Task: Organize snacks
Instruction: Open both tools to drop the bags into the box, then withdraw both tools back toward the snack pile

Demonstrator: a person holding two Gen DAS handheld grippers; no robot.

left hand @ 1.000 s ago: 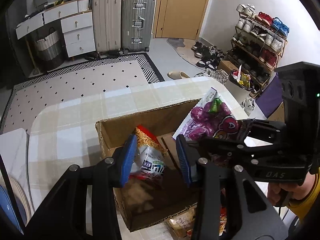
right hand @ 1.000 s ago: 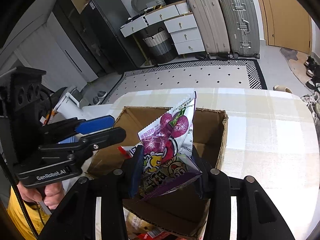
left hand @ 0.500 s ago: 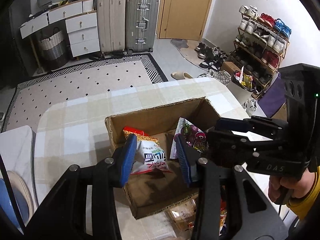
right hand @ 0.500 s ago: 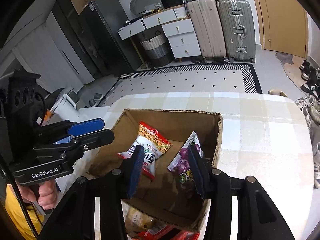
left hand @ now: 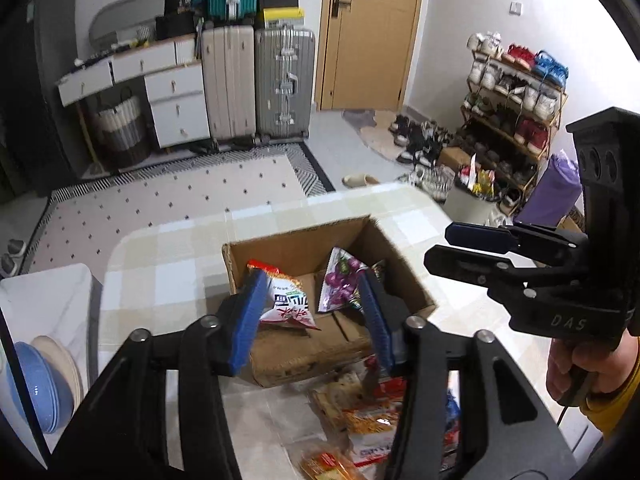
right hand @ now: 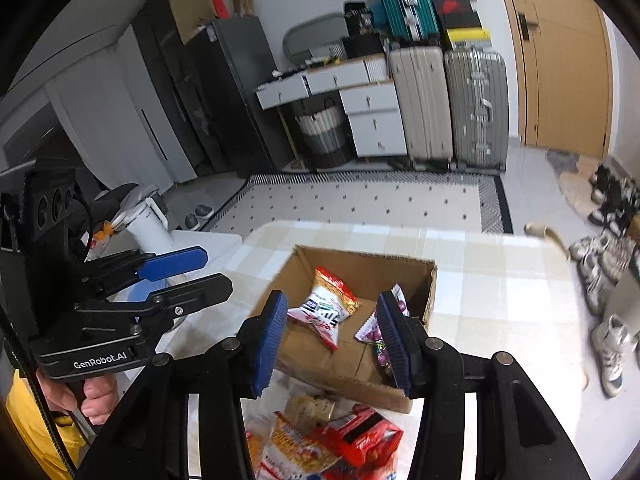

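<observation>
Left wrist view puts the left gripper (left hand: 312,312) in the lower middle of the frame, its blue pads (left hand: 246,320) spread wide with nothing between them. At the right edge of the same frame the right gripper (left hand: 464,246) shows side-on, likewise released and empty, its fingers aimed toward the centre. From the right wrist view its own pads stand apart in the lower middle, and the left gripper (right hand: 192,272) sits at the left edge, a hand (right hand: 80,392) on its handle.

Just beyond both sets of fingers stands the cardboard box (left hand: 304,248), open-topped, in the centre of the frame. Inside lie two packets: a red-and-white snack bag (left hand: 286,300) on the left and a purple grape-print bag (left hand: 340,284) leaning against the right wall (tilted, not flat). They are in the box presumably because that is where the snacks are being gathered.

Near the bottom edge, in front of the box, a heap of loose snack packets (right hand: 328,440) lies on the checked tablecloth (right hand: 500,280), not yet packed. Both tools hang open above that heap, which I judge suits reaching down for the next packet.
</observation>
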